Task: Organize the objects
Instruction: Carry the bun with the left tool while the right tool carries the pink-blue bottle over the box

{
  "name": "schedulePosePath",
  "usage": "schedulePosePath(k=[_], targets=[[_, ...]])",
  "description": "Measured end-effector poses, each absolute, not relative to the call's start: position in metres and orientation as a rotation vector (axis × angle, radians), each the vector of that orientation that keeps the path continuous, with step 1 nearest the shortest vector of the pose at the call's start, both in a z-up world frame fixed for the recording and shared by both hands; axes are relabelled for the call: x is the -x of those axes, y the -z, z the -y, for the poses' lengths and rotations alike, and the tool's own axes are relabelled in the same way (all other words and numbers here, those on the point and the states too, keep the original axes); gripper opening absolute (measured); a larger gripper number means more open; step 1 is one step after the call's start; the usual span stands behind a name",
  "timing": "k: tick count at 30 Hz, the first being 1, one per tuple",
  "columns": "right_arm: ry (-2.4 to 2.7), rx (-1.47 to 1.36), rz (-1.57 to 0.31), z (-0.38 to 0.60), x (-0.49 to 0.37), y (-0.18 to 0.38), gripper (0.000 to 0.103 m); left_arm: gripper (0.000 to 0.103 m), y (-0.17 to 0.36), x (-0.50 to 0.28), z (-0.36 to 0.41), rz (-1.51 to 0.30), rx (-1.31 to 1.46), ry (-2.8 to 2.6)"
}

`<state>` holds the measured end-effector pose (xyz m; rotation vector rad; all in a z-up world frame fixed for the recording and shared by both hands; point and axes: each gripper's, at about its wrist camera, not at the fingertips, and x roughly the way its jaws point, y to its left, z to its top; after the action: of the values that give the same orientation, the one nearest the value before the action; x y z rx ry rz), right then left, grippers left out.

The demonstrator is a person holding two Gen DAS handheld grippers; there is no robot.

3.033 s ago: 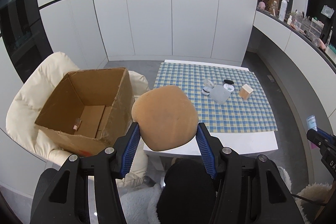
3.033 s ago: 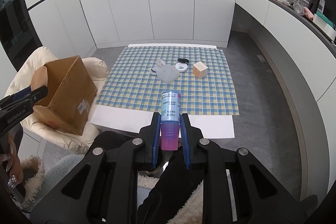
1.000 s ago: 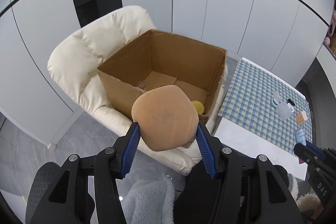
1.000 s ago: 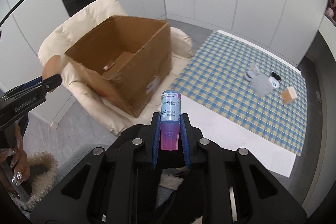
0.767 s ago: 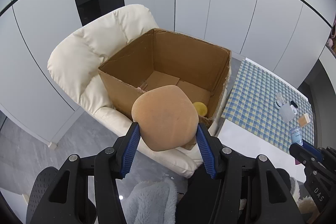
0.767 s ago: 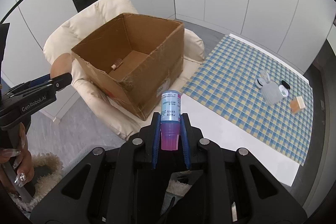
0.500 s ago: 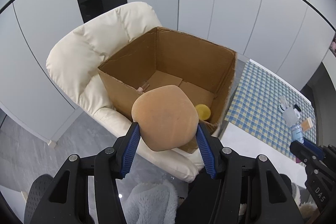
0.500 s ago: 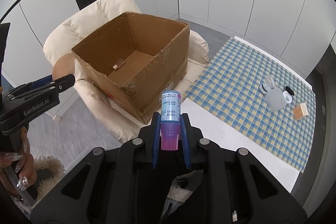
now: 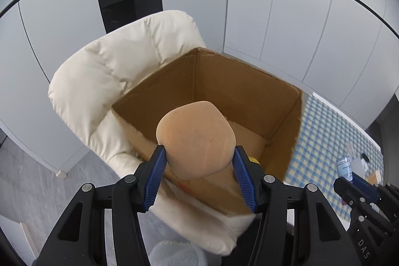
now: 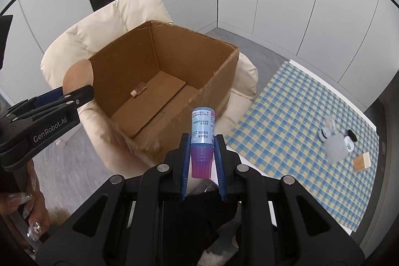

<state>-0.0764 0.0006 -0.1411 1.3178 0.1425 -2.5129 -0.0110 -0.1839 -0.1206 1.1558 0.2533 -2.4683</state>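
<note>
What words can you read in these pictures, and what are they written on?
"GenRobot.AI": in white on the side of the left gripper, seen in the right wrist view.
"DAS": in grey on the black body of the right gripper, at the left wrist view's lower right corner; it may be cut off.
The small bottle has a blue and pink label with printed lines, too small to read.
Nothing else is readable.

Both wrist views down onto box (image 9: pixel 224 96)
</note>
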Motion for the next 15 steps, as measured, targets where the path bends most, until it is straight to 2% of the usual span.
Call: schedulePosePath(k=[15], targets=[[2.481, -1.36, -0.107, 0.039, 0.178, 0.167, 0.02, 0.055, 0.152, 0.097, 0.223, -0.284, -1.171, 2.384]])
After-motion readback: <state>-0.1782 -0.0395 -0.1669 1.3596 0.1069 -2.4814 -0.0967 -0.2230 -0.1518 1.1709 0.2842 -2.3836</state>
